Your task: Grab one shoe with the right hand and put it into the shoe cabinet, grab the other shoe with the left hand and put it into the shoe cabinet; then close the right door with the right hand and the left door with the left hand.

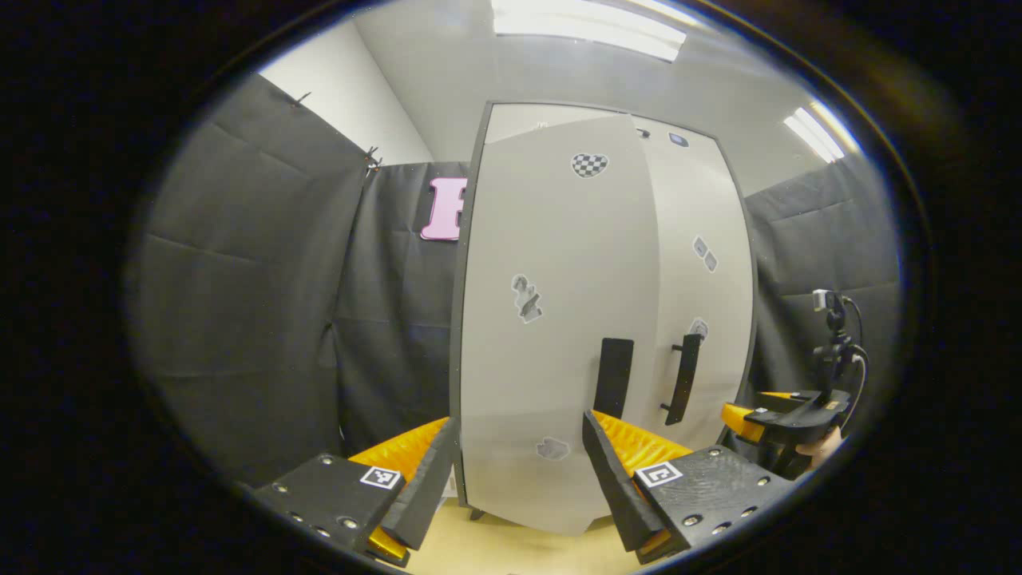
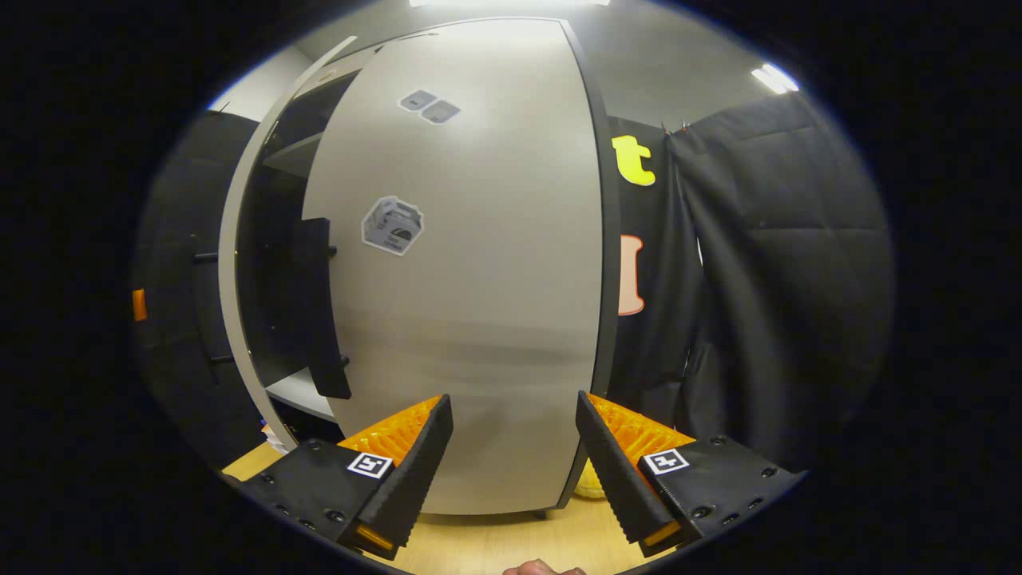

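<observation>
My left tool point(image 1: 515, 479) has its fingers apart and grips nothing, facing the left door point(image 1: 551, 319) of the shoe cabinet point(image 1: 703, 263), which stands slightly ajar. My right tool point(image 2: 511, 463) is also spread wide and empty, close to the right door point(image 2: 471, 303), which looks nearly shut. Through the gap between the doors I see dark shelves point(image 2: 299, 391); I cannot make out any shoe inside. The other tool point(image 1: 786, 419) shows at the far right of the left gripper view.
</observation>
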`<state>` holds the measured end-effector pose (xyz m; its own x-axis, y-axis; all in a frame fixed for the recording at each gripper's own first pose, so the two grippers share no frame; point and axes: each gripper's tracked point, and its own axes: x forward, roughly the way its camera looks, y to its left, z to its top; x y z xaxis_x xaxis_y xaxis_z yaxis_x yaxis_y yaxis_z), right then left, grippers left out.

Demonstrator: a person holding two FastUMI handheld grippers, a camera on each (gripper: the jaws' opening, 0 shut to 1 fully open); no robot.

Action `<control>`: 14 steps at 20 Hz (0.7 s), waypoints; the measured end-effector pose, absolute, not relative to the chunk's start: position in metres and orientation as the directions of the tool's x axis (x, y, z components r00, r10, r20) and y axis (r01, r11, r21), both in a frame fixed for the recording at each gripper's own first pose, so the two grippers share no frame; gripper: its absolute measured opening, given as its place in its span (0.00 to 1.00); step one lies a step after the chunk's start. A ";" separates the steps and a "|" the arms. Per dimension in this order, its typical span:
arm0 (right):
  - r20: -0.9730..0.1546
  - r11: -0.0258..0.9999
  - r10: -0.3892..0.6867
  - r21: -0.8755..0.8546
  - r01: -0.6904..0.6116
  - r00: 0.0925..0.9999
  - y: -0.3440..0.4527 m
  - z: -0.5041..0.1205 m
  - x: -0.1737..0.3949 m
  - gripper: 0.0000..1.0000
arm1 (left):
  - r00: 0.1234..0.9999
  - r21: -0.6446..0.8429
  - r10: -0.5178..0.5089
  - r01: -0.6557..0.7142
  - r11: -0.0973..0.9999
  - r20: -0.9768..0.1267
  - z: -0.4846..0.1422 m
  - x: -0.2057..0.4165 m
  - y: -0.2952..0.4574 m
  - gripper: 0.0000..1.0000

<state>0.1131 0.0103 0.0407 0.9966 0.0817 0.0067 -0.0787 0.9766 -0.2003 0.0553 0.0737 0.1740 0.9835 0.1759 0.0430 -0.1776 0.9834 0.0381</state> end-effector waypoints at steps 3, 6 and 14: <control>0.003 0.968 0.097 -0.232 -0.094 0.995 0.032 0.042 0.105 0.98 | 0.980 0.038 0.192 -0.194 0.980 0.046 0.176 0.050 0.092 0.97; -0.005 0.971 0.103 -0.216 -0.102 0.995 0.051 0.046 0.104 0.99 | 0.978 0.005 0.201 -0.201 0.980 0.049 0.176 0.047 0.108 0.90; -0.001 0.980 0.072 -0.187 -0.071 0.997 0.065 0.051 0.097 0.97 | 0.974 0.014 0.222 -0.223 0.975 0.037 0.172 0.031 0.145 0.90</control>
<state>0.0966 0.0646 0.0508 0.9974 0.0723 -0.0005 -0.0711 0.9797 -0.1873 0.0310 0.1450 0.1720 0.9743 0.2221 0.0374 -0.2228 0.9748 0.0140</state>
